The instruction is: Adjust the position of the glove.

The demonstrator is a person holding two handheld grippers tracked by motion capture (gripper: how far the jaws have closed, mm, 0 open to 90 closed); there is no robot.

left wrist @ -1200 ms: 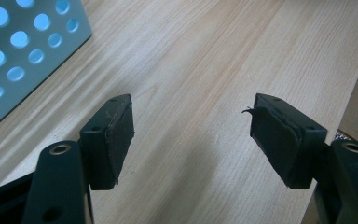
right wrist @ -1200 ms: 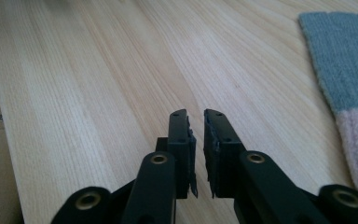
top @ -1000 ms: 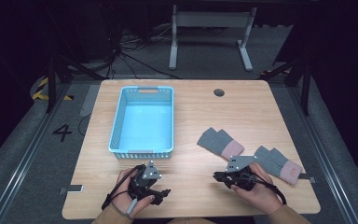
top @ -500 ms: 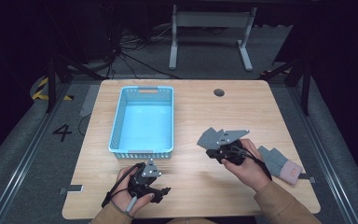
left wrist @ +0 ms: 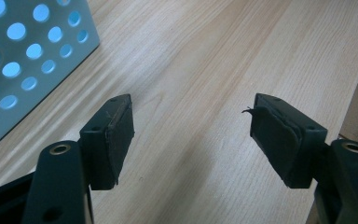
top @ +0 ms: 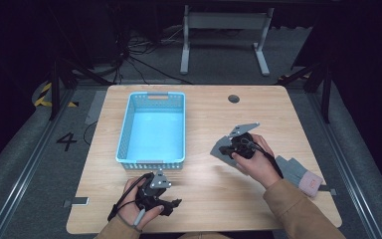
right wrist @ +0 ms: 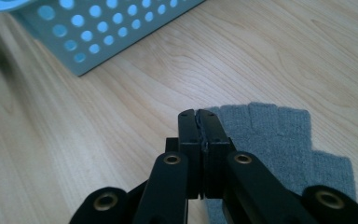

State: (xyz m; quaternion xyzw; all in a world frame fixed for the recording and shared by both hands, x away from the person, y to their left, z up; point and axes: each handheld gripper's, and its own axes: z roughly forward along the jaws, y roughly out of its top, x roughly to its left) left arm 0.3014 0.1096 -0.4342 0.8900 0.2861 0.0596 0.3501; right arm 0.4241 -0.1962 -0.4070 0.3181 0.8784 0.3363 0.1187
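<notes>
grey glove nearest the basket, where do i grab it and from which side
Pinch the grey glove at its finger end, coming straight down: it lies flat on the table, so likely only a top-down nip on that thin edge lifts it.

black two-jaw tongs [top: 171, 204], brass-ringed screws, tan sleeves [top: 298, 211]

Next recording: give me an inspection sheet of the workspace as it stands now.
Surface: wooden table, bare, with a round hole near the far edge.
Job's things: blue basket, empty; grey glove flat beside it; second glove near the right edge.
Clutter: nothing seen.
Grippers: left gripper open, nothing between the jaws; right gripper shut, over the grey glove; grip unclear.
Cables: black cable loops at the left wrist.
Surroundings: dark floor, metal stand behind.
</notes>
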